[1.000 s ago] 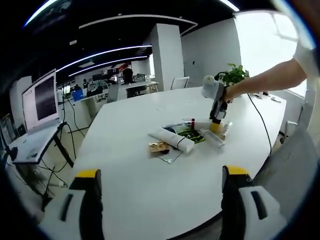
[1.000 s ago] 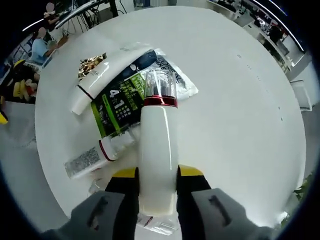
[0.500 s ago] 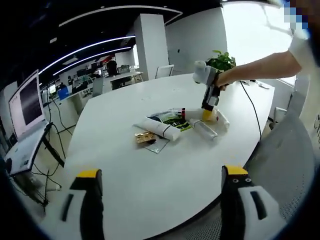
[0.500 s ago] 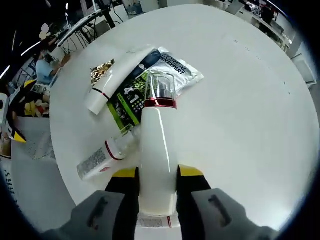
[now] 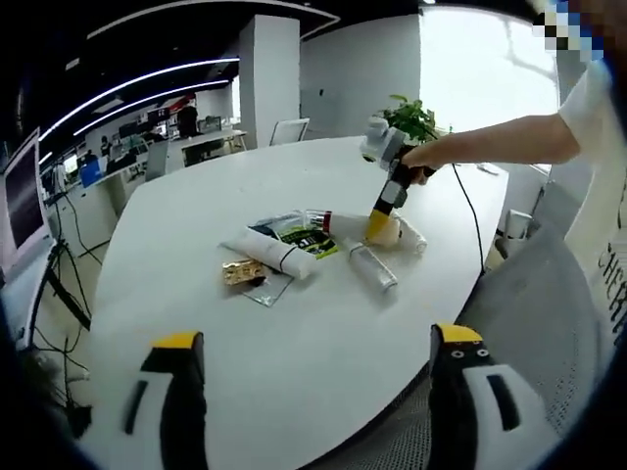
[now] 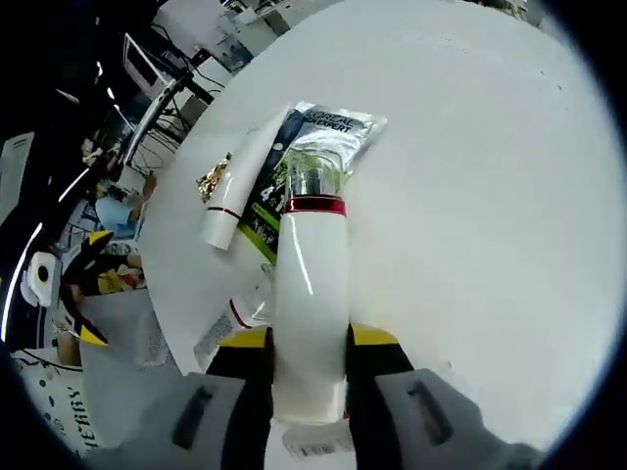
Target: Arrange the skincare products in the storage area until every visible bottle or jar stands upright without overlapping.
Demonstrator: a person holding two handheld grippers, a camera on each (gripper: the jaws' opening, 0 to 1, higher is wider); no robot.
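Broad white surface (image 5: 294,333) carrying a small cluster of products near its middle. Green-printed pouch (image 6: 294,171) flat at the cluster's centre; white tube (image 6: 235,196) lying beside the pouch; gold packet (image 6: 213,179) beyond the tube; smaller tube (image 5: 373,268) lying on the pouch's other side. White bottle (image 6: 312,313) with red band and clear cap clamped in the right gripper (image 6: 309,338), held above the pouch. Left gripper (image 5: 313,343) spread wide, holding nothing, well back from the pouch.
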